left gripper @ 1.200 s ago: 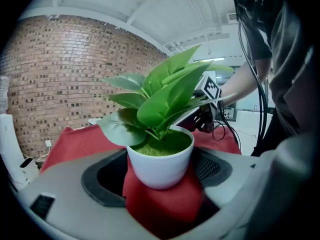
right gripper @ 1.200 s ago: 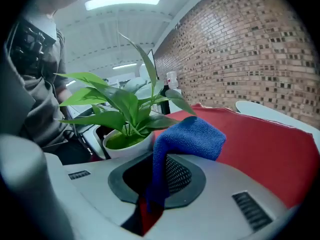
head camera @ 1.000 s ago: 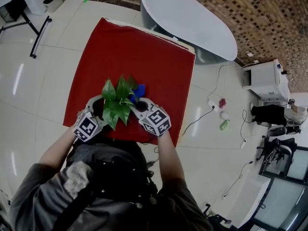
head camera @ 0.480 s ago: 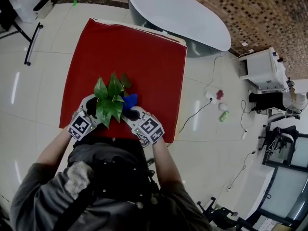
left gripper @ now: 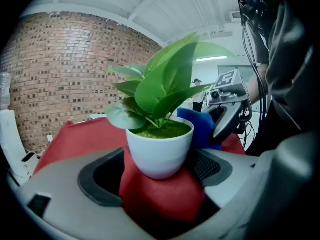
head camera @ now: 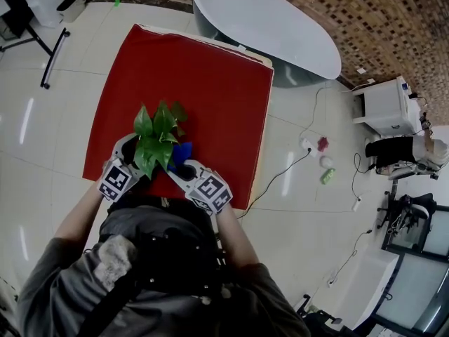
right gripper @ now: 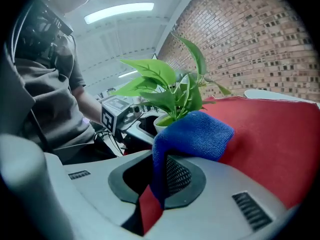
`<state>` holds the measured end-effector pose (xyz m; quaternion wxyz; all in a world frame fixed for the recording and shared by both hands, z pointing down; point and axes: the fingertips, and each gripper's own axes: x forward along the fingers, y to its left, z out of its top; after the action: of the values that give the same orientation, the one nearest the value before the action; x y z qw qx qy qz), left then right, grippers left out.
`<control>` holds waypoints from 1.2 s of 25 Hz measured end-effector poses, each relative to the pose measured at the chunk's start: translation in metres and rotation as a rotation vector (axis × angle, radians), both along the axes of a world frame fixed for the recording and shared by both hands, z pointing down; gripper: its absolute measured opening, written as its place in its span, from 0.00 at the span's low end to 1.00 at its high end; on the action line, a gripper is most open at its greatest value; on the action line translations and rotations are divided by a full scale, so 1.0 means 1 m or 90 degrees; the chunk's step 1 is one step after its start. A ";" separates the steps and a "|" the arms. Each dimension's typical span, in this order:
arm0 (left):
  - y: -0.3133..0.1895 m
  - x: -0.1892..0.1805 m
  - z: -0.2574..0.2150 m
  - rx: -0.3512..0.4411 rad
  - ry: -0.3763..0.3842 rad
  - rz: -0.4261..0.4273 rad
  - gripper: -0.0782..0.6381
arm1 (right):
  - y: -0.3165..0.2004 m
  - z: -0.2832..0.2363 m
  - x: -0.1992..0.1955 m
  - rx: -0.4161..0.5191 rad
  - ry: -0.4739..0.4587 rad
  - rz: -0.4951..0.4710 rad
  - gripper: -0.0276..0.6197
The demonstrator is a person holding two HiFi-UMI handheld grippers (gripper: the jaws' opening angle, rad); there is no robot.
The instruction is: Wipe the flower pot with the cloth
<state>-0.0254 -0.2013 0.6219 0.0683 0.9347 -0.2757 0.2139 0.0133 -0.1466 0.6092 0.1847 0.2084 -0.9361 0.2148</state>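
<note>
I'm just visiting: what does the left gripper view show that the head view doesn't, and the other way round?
Only the left gripper view: the white flower pot, gripped between the jaws of the left tongs; from above, the green leaves hide it. Only the head view: the white oval table and the tiled floor. Both: the red tablecloth, the leaves, the blue cloth and the right tongs holding it.
</note>
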 end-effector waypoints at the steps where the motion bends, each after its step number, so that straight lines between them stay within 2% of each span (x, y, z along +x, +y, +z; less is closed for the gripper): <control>1: 0.004 -0.004 0.000 -0.006 -0.002 -0.012 0.73 | 0.002 -0.001 0.001 0.000 0.001 -0.004 0.14; 7: 0.021 -0.015 -0.028 0.000 0.012 -0.074 0.73 | 0.017 -0.010 -0.010 0.002 0.013 -0.070 0.14; 10: 0.025 -0.016 -0.037 0.017 0.002 -0.079 0.73 | 0.029 -0.013 -0.026 0.000 0.018 -0.118 0.14; 13: 0.024 -0.022 -0.034 0.020 -0.013 -0.080 0.73 | 0.032 -0.011 -0.035 -0.003 0.022 -0.132 0.14; 18: 0.021 -0.024 -0.028 0.017 -0.006 -0.096 0.73 | 0.039 -0.017 -0.017 -0.019 0.016 -0.098 0.14; 22: 0.009 -0.019 -0.032 0.005 0.022 -0.127 0.75 | 0.027 -0.014 0.017 -0.028 0.040 -0.024 0.14; 26: -0.001 -0.018 -0.025 0.018 0.002 -0.148 0.75 | -0.010 -0.007 0.035 0.002 0.077 0.028 0.14; 30: -0.007 -0.017 -0.019 0.026 -0.013 -0.155 0.74 | -0.050 -0.007 0.034 0.042 0.105 0.042 0.14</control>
<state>-0.0426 -0.2078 0.6031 0.0717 0.8932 -0.3922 0.2079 0.0472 -0.1965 0.6027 0.2466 0.2622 -0.9170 0.1718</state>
